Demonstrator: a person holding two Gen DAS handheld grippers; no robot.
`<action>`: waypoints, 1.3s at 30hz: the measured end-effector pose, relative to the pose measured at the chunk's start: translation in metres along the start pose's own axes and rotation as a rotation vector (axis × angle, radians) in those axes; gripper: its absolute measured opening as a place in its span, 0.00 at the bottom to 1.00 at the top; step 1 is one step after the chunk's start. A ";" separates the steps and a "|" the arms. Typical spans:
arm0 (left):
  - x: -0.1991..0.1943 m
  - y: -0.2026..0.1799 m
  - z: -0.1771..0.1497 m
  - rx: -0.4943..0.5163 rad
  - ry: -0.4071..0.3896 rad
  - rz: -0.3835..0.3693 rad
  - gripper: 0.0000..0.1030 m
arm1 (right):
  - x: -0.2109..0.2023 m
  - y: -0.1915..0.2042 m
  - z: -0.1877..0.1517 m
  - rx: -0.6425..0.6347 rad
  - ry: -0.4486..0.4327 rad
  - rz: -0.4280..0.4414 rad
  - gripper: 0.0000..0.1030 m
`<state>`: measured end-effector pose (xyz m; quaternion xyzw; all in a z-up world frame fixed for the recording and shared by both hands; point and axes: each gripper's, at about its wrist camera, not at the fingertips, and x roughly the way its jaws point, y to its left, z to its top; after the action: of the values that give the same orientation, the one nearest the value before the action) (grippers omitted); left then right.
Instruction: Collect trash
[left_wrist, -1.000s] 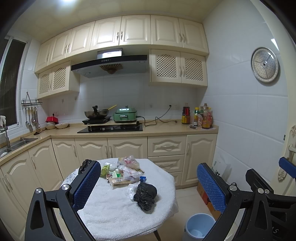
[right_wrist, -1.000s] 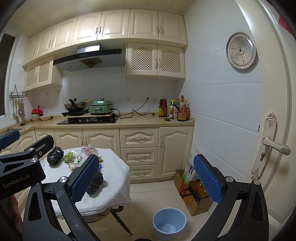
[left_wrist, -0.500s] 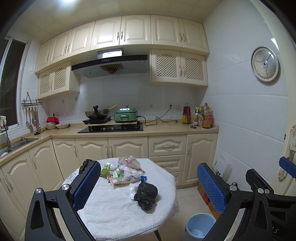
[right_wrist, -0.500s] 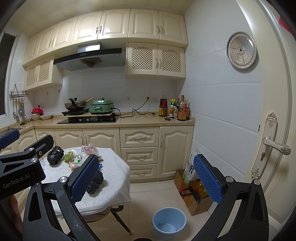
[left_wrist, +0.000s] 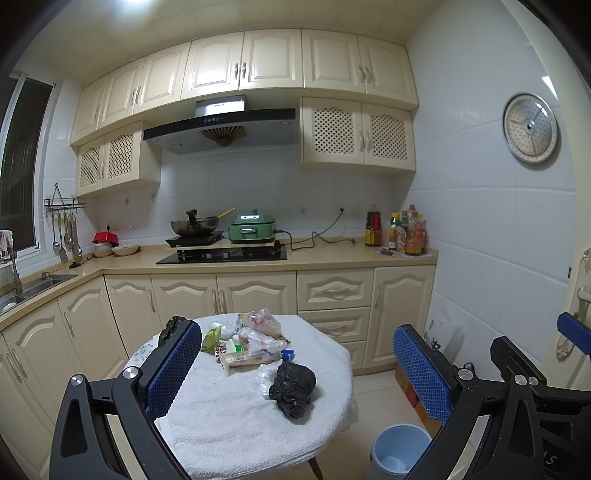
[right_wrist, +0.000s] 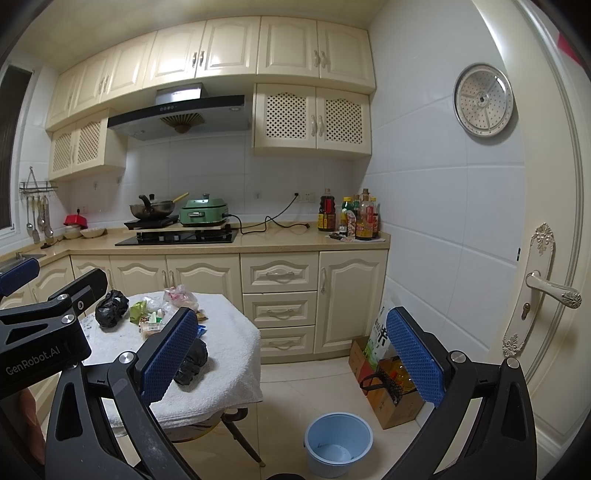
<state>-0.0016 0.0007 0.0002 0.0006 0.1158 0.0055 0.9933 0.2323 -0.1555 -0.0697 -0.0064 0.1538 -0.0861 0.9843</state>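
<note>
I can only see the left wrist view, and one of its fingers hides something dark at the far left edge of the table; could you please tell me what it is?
Observer: In the right wrist view it is a crumpled black bag, lying on the towel-covered table just left of the wrapper pile.
Operator: Thank you. Is the blue bucket ready to take trash?
Observer: The blue bucket stands open on the floor and looks nearly empty inside.
Operator: Is anything standing close beside it?
Observer: An open cardboard box with a yellowish bottle inside stands to its right, not touching it.
</note>
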 end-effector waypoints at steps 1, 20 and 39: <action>0.000 0.000 0.000 0.000 0.000 0.000 0.99 | 0.000 0.000 0.000 0.000 0.000 -0.001 1.00; 0.000 0.001 -0.001 0.001 -0.001 0.003 0.99 | 0.001 0.002 -0.002 -0.001 0.002 0.000 1.00; 0.006 0.005 -0.003 0.004 0.016 0.006 0.99 | 0.010 0.005 -0.008 -0.002 0.023 0.007 1.00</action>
<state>0.0032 0.0057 -0.0043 0.0027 0.1235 0.0085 0.9923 0.2399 -0.1523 -0.0804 -0.0059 0.1652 -0.0824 0.9828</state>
